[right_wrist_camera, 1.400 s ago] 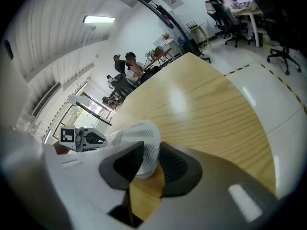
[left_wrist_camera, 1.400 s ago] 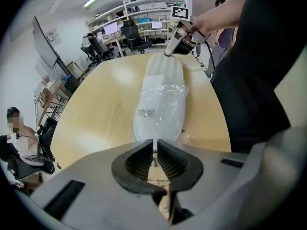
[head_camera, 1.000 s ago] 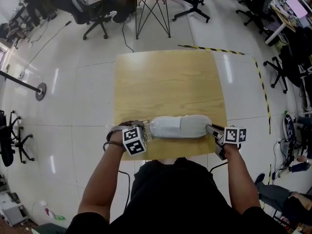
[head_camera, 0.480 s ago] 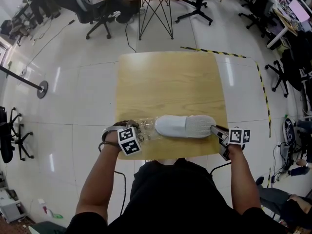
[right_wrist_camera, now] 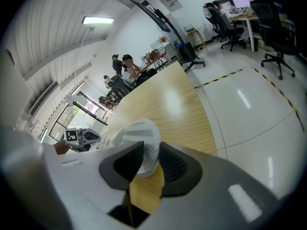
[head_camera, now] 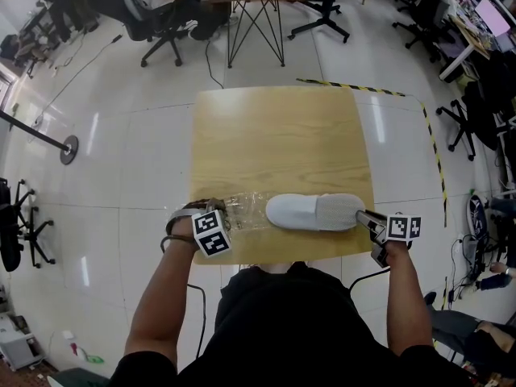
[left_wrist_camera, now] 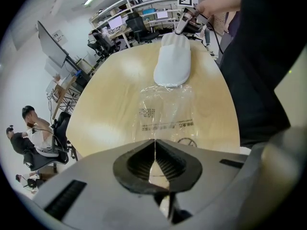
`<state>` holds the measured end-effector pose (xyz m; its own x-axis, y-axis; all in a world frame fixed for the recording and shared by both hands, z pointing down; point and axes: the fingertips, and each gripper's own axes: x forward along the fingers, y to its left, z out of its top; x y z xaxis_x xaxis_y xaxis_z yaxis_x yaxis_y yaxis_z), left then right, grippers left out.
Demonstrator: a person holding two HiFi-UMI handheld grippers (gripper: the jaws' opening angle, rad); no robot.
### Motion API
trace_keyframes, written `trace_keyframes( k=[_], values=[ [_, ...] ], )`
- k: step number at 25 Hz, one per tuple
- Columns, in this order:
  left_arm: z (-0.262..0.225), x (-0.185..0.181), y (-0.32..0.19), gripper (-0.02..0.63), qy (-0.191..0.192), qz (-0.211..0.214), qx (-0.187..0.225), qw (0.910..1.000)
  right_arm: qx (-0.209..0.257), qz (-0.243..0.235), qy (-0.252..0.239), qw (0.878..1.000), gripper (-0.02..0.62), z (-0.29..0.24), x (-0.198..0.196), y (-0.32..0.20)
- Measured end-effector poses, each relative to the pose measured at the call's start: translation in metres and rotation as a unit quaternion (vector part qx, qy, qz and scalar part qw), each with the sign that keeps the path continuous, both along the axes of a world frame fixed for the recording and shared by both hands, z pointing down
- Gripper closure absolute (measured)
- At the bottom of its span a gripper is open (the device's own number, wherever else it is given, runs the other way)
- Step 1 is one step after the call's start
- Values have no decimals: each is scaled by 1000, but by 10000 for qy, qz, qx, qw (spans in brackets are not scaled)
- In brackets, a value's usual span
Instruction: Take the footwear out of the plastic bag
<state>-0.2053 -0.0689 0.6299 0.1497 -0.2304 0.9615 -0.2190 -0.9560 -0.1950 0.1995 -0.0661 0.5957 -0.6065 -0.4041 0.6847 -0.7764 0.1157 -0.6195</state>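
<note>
On the near left edge of the wooden bench point(head_camera: 282, 135), the left claw point(left_wrist_camera: 154, 150) points steeply down, its jaws closed together on the near edge of the bag point(left_wrist_camera: 165, 111). Only a thin fold of clear film runs up between the pads. The bag lies flat on the bench, spread away from that claw toward the right, crinkled and see-through, with lines of dark print across it and the wood grain showing through. Nothing fills its flattened body. Its far, open end meets the rounded tip of the white slipper point(head_camera: 316, 212), and I cannot tell whether that tip is still just inside the mouth or only touching it. The rest of the slipper is clear of the film, lying lengthwise along the near edge of the bench. At its right end the right claw point(right_wrist_camera: 147, 163), angled downward at the bench's near right corner, has its jaws partly apart and clamped on the slipper's mesh end, one pad on each side.
</note>
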Motion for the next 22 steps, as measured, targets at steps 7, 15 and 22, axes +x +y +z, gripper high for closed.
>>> trace_keyframes(
  k=[7,15,22],
  values=[
    [-1,-23,-19,594,-198,-207,120,9995,-22,-76,85,9999,489,-3,12,6],
    [-20,-39,-56,595,-277,-616,504,9964,-60,-106,-60,9999,491,-6,4,7],
    [-57,0,-107,597,208,-906,1106,9895,-46,-224,-181,9996,492,-3,-22,6]
  ],
)
